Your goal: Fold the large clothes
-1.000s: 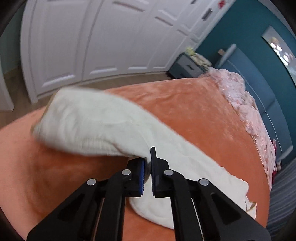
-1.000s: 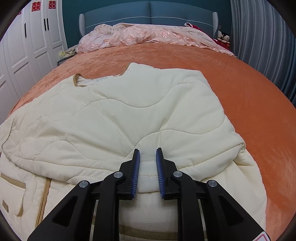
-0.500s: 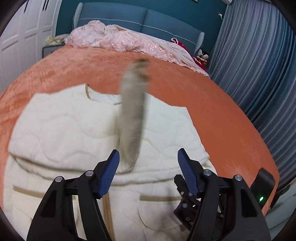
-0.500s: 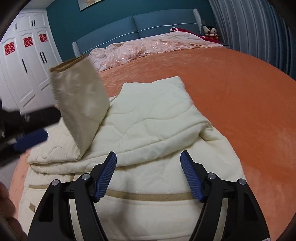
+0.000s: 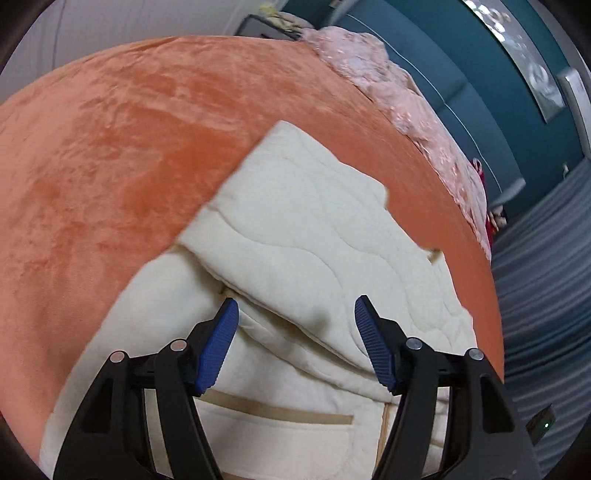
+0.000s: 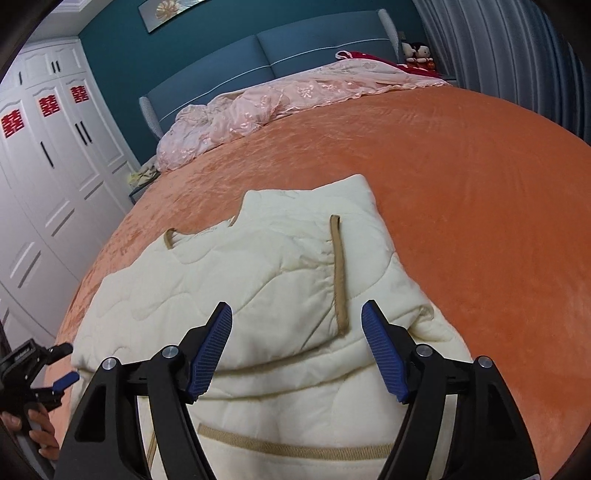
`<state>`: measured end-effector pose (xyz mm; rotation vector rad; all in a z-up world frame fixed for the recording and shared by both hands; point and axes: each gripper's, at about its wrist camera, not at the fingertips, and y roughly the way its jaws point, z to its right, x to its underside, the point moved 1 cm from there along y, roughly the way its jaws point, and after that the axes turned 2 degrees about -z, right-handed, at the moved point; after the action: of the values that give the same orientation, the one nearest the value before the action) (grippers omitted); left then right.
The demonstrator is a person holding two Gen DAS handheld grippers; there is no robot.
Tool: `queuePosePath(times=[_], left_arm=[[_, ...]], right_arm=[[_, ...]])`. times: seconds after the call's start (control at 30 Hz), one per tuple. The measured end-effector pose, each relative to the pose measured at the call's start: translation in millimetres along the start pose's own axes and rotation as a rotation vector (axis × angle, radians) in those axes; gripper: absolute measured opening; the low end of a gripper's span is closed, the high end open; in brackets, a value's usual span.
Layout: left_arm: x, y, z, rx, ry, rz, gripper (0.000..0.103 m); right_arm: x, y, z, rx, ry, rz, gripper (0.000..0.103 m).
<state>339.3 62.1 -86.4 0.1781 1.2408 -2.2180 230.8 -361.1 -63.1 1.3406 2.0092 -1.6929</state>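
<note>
Your left wrist view is smeared; the jacket's [image 5: 303, 236] hem is cut off by the frame in both views. Cream quilted jacket lies on the orange bedspread [image 6: 480, 206], both sleeves folded across the body, tan cuff [image 6: 339, 273] uppermost. Left gripper [image 5: 296, 314] and right gripper [image 6: 296, 314]: jaws just opened, released, nothing between them.

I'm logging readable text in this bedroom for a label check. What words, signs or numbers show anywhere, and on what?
"囍", red double-happiness sign, on a white wardrobe door.
"囍" again on the next door.
"囍" again on the door nearest the edge.
Small white print on the left gripper's black body: too small to read.
Jacket, picture on the wall, toys by the headboard: no legible text.
</note>
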Motion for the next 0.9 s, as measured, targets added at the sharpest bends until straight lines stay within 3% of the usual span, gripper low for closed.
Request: queuePosePath(times=[0.1, 0.2, 0.23, 0.27, 0.3, 0.37, 0.5, 0.57, 0.67, 0.73, 0.9], left_arm=[[-15, 4, -26, 0.017, -0.102, 0.000, 0.063], [-20, 13, -37, 0.058, -0.174, -0.018, 0.062], [-21, 16, -36, 0.067, -0.190, -0.024, 0.058], [-23, 19, -36, 0.074, -0.199, -0.028, 0.045], [-26, 20, -34, 0.072, -0.199, -0.031, 0.036], [-34, 16, -30, 0.046, -0.187, -0.002, 0.016], [-44, -15, -19, 0.036, -0.119, 0.108, 0.009], [-40, -20, -14, -0.007, -0.060, 0.131, 0.009], [-28, 2, -15, -0.117, 0.008, 0.083, 0.008], [-20, 14, -17, -0.180, 0.046, 0.068, 0.008], [-4, 28, -8, -0.292, 0.189, 0.095, 0.008]], right_arm=[[-9, 18, 10, 0.055, 0.047, -0.031, 0.071], [-8, 35, 10, 0.052, 0.054, -0.076, 0.069], [-8, 38, 6, 0.038, 0.047, -0.083, 0.062], [-10, 41, 1, 0.007, 0.036, -0.099, 0.035], [-12, 44, -5, 0.004, 0.024, -0.120, 0.018], [-24, 37, -20, -0.044, 0.000, -0.101, 0.007], [-55, -17, -48, -0.159, -0.054, 0.067, 0.006], [-54, -24, -51, -0.141, -0.096, 0.088, 0.006], [-23, 15, -39, -0.007, -0.169, -0.041, 0.006], [1, 36, -21, 0.015, -0.143, -0.118, 0.006], [24, 47, -11, 0.033, -0.149, -0.126, 0.007]])
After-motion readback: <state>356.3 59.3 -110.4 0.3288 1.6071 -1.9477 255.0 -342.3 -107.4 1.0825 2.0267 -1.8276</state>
